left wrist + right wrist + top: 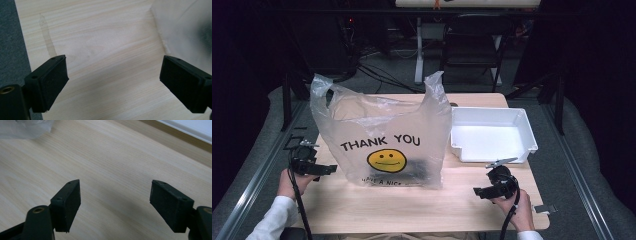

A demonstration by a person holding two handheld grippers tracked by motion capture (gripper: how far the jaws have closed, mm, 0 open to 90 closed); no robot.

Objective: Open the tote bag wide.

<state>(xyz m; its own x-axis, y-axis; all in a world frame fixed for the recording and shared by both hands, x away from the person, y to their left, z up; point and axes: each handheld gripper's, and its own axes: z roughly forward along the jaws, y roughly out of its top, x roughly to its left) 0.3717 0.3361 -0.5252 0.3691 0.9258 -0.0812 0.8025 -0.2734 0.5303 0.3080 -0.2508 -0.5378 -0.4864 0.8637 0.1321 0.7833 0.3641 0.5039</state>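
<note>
A clear plastic bag [384,135] printed "THANK YOU" with a yellow smiley stands upright in the middle of the wooden table [412,205]. Something dark lies inside it near the bottom [417,167]. My left gripper [328,170] is held just left of the bag, jaws wide apart over bare wood [113,72]; the bag's edge [185,30] shows at the upper right of the left gripper view. My right gripper [478,191] hovers right of the bag near the front edge, open with nothing between its jaws [115,195]. A corner of the bag [27,128] shows at the top left there.
A white tray [492,134] sits at the back right of the table, its rim [190,128] also in the right gripper view. Grey carpet [11,45] lies past the table's left edge. Chairs and cables stand behind the table.
</note>
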